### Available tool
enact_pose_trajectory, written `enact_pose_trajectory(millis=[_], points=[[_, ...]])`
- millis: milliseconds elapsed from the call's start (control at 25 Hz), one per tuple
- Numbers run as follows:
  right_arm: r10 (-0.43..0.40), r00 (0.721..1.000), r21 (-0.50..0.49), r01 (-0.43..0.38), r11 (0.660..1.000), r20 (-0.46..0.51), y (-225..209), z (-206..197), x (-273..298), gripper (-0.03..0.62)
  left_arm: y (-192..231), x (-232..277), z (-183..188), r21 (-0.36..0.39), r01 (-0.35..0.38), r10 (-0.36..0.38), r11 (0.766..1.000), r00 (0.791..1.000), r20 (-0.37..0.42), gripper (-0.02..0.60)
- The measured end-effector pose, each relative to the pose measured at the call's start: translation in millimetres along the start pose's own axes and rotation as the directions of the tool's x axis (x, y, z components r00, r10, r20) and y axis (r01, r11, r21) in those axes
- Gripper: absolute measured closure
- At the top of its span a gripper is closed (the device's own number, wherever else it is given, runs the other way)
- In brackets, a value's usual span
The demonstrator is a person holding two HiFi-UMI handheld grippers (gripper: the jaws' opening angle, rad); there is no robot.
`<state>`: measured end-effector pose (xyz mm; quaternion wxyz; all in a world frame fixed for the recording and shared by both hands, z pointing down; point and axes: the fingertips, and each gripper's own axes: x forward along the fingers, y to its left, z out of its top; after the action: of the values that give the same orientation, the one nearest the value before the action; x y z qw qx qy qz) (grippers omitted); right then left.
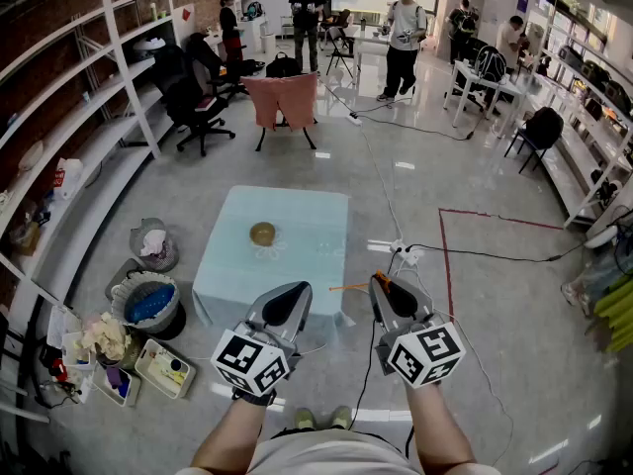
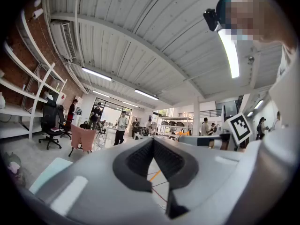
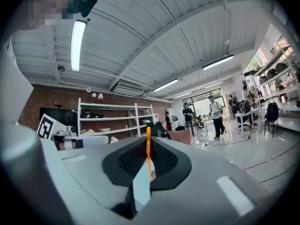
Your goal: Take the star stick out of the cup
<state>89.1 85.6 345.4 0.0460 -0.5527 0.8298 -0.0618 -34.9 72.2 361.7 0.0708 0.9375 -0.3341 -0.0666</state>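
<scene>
A small tan cup (image 1: 262, 234) stands on the light blue table (image 1: 307, 255), left of its middle. My right gripper (image 1: 379, 280) is lifted in front of the table's near right corner and is shut on a thin orange star stick (image 1: 348, 287). The stick points left out of the jaws, well clear of the cup. In the right gripper view the orange stick (image 3: 148, 146) runs up between the shut jaws; I cannot make out the star end. My left gripper (image 1: 297, 287) hangs beside it over the table's near edge, shut and holding nothing. The left gripper view shows the stick (image 2: 156, 175) through the jaw gap.
Baskets (image 1: 148, 303) and bins of clutter (image 1: 163, 366) sit on the floor left of the table. Cables and a power strip (image 1: 401, 251) lie to its right, beside red floor tape (image 1: 445, 265). A pink-draped chair (image 1: 284, 101), white shelving (image 1: 119, 87) and several people stand farther back.
</scene>
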Motion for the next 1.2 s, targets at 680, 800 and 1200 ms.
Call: enact_pose_trajectory(millis=[680,800,1200], points=[[0.047,0.999,0.011,-0.046,0.999,-0.007,3,-2,-11,0.563,-19,0,-2,0.013,-0.012,0.012,1.000,1.000,-0.013,0.577],[0.060,0.998,0.017,-0.060,0.998,-0.002,1,2,-14,0.563,-25,5,-1,0.019,-0.011,0.011,1.000,1.000,-0.015,0.577],[0.062,0.998,0.038,-0.062,0.997,0.009,-25,11,-25,0.563,-39,22,-1,0.018,-0.034,0.034,0.999,0.999,-0.015,0.577]])
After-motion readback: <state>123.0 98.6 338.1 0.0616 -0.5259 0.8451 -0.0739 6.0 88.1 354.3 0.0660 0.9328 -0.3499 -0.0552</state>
